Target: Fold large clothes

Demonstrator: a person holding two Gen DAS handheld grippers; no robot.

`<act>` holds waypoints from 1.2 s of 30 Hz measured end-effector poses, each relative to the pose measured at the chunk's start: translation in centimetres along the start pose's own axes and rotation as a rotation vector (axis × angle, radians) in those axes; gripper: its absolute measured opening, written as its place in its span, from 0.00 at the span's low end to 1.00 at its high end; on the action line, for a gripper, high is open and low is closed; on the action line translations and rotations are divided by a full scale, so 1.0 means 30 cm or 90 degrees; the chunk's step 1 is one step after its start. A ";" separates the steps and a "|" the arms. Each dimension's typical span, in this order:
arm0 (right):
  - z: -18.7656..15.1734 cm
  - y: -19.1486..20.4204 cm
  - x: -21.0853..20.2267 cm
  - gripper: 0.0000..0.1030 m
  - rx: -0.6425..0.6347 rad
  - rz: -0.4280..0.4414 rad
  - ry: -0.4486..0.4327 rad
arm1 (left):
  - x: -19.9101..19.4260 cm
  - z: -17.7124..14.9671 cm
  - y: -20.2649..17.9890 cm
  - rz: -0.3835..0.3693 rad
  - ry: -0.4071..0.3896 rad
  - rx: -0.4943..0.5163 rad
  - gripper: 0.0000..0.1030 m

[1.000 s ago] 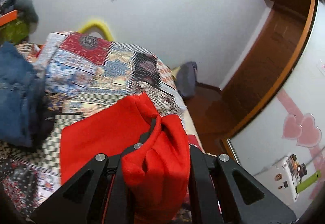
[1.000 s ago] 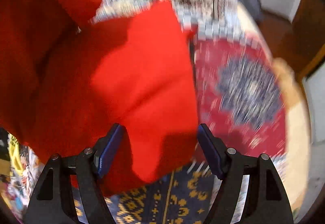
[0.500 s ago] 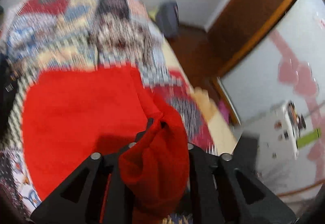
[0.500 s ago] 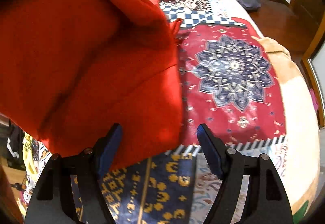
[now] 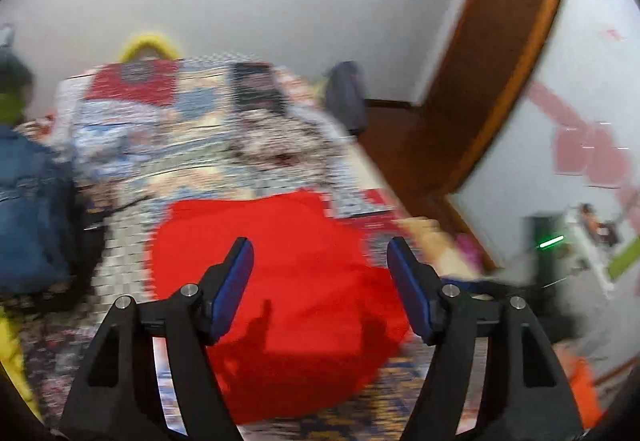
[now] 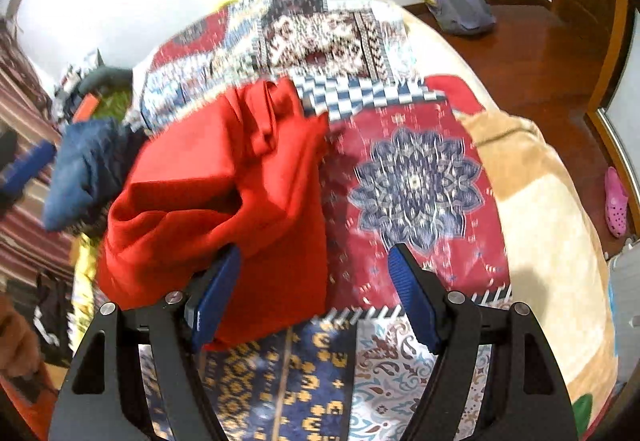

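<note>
Garment position first: the red garment point(image 5: 288, 281) lies on the bed point(image 5: 192, 145), directly ahead of and below your left gripper point(image 5: 320, 269). From that view it is a broad, roughly flat slab whose longer run goes away from you up the bed, its far edge square across the patchwork cover.

Your left gripper has just been opening. Its jaws now stand wide with nothing between the pads; the cloth seen in the gap lies on the bed below, not in the grip.

Your right gripper point(image 6: 316, 281) also stands wide. The red garment point(image 6: 240, 193) sits to the left of its centre line. A fold of cloth lies over or against the left pad point(image 6: 216, 293), while the right pad is clear, over the red medallion panel of the bed cover point(image 6: 416, 181). Nothing is pinched (whether the cloth truly rests on that pad or only passes in front of it, I cannot tell).

Condition of the garment, from the right view: plain red, no print, and heaped, not flat. A bunched ridge runs along its far end, with a deep sagging fold near the middle. The left view is blurred, so creases there cannot be confirmed.

Judgement: both hands are near, the left more squarely over the cloth. Your next pick depends on finding an edge or corner, which the near side offers best.

Blue clothing point(image 6: 88, 169) lies beyond the garment's left side.
</note>
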State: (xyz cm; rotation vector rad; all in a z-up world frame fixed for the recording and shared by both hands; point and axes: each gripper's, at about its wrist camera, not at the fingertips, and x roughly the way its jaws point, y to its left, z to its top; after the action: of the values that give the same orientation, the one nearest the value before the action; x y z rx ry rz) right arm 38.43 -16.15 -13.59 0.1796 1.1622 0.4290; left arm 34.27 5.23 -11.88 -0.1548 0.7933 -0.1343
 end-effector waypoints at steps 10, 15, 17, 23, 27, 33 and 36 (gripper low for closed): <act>0.111 0.129 -0.043 0.71 -0.025 0.063 -0.052 | 0.209 -0.241 0.175 0.117 0.127 -0.008 0.66; 0.091 0.213 0.065 0.71 -0.073 0.030 -0.009 | 0.190 -0.286 0.112 0.152 0.106 0.054 0.67; 0.049 0.222 0.135 0.71 -0.092 0.010 0.029 | 0.175 -0.293 0.123 0.138 0.106 0.040 0.67; -0.110 0.152 0.279 0.73 -0.108 -0.029 0.114 | 0.143 -0.360 0.175 0.085 0.123 0.012 0.80; -0.141 0.083 0.256 0.84 -0.058 -0.006 0.110 | 0.114 -0.398 0.226 0.039 0.133 -0.042 0.80; -0.142 0.071 0.187 0.84 -0.114 -0.035 0.102 | 0.045 -0.392 0.224 0.051 0.118 -0.020 0.79; -0.131 0.105 0.145 0.84 -0.150 -0.049 0.080 | 0.005 -0.373 0.195 0.097 0.085 0.039 0.79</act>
State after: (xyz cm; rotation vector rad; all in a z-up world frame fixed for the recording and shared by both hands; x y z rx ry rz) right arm 35.51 -11.81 -17.73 -0.0975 1.2268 0.5106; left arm 26.71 9.94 -20.82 -0.0270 0.9295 -0.0257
